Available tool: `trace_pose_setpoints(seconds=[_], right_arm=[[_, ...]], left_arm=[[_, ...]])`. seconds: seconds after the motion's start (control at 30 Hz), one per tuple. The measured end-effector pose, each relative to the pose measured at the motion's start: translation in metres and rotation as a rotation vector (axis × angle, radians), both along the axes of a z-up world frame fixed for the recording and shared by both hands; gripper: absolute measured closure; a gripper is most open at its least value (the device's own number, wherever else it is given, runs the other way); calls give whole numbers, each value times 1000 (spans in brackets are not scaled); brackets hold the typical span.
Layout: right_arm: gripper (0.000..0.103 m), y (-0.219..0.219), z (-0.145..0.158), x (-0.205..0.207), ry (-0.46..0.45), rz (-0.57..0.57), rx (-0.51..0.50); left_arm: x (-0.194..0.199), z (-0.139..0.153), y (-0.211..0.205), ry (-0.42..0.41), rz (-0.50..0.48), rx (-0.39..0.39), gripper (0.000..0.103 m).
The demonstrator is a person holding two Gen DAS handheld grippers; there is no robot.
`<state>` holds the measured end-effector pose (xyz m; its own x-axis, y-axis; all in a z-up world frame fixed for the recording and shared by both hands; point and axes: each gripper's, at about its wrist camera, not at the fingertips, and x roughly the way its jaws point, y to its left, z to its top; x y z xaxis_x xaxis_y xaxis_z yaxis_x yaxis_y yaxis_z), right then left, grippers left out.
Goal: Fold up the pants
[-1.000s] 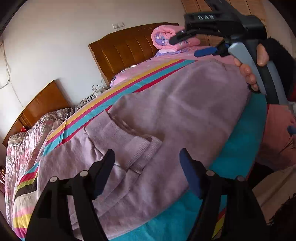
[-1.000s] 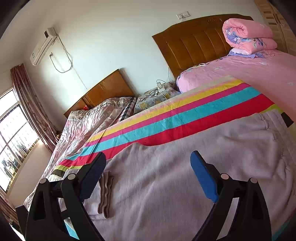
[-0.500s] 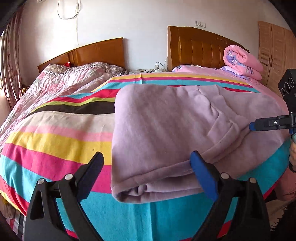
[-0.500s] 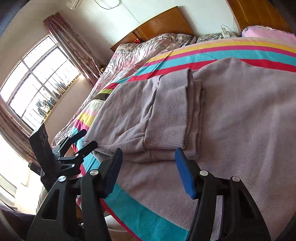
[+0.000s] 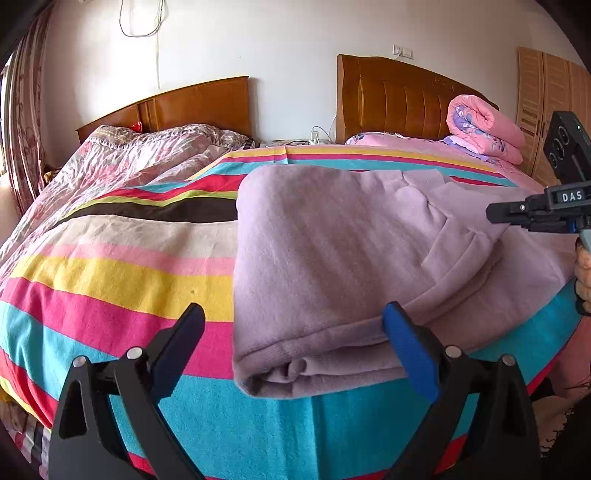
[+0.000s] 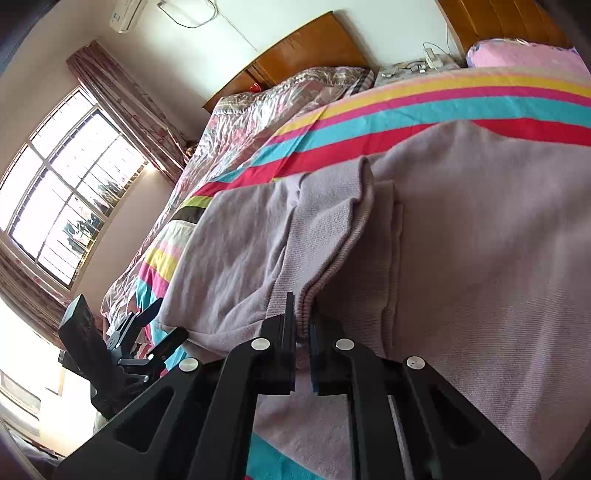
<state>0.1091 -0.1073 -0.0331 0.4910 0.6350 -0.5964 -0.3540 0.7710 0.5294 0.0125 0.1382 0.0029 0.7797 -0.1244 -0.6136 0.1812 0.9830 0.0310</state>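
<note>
step: second fold of pants [image 5: 332, 258] | right gripper [image 6: 303, 328] clamped on cuff | left gripper [image 5: 295, 343] fingers wide, opening, straddling folded corner | next: left grips it

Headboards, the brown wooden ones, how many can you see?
2. One headboard stands behind the shiny floral quilt on the left; the other headboard stands behind the rolled pink blanket on the right.

A striped blanket [image 5: 110, 266] is spread over the bed. A rolled pink quilt [image 5: 484, 129] is set by a wooden headboard [image 5: 399, 99]. A curtained window [image 6: 62, 192] and an air conditioner [image 6: 127, 14] are seen.
</note>
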Motion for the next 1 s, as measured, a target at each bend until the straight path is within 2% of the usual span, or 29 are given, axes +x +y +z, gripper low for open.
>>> trace_pose_setpoints(seconds=[0.1,0.2,0.27,0.33,0.4,0.43,0.5,0.57,0.6,0.63,0.7,0.77,0.9,0.93,1.0], right_arm=[[94,-7,5,-6,-11,-14,-27],[94,-14,-21,-5,59,-40,-52],[96,-16,-39,-2,75,-52,-81],[97,-18,-42,-1,72,-52,-61],[96,-16,-39,-2,72,-34,-90],[91,-16,-36,-3,65,-29,-93],[72,-21,-26,-5,54,-47,-96],[23,-30,-15,-8,15,-73,-81],[21,-33,-11,-7,3,-75,-81],[21,-34,-11,-3,12,-73,-93],[28,-33,-19,6,53,-50,-91],[40,-27,-31,12,93,-28,-96],[41,-16,-32,9,80,7,-113],[47,-13,-32,7,88,25,-112],[49,-7,-32,1,93,69,-134]], left_arm=[[-3,4,1,-21,-3,0,1],[-1,2,0,-14,0,7,1],[0,0,-1,-5,-3,14,1],[0,-1,-2,-4,1,25,1],[0,0,-2,-3,1,31,1],[1,0,-2,-1,3,33,1],[1,0,-1,-1,9,44,1],[0,0,1,-2,11,38,1],[0,0,1,-2,12,34,1],[0,0,2,-3,14,33,1],[1,-1,3,-2,17,29,1],[0,-1,4,-2,19,25,1],[0,-2,5,-4,20,20,1],[0,-2,6,-3,21,17,1],[1,-3,7,-4,22,12,1]])
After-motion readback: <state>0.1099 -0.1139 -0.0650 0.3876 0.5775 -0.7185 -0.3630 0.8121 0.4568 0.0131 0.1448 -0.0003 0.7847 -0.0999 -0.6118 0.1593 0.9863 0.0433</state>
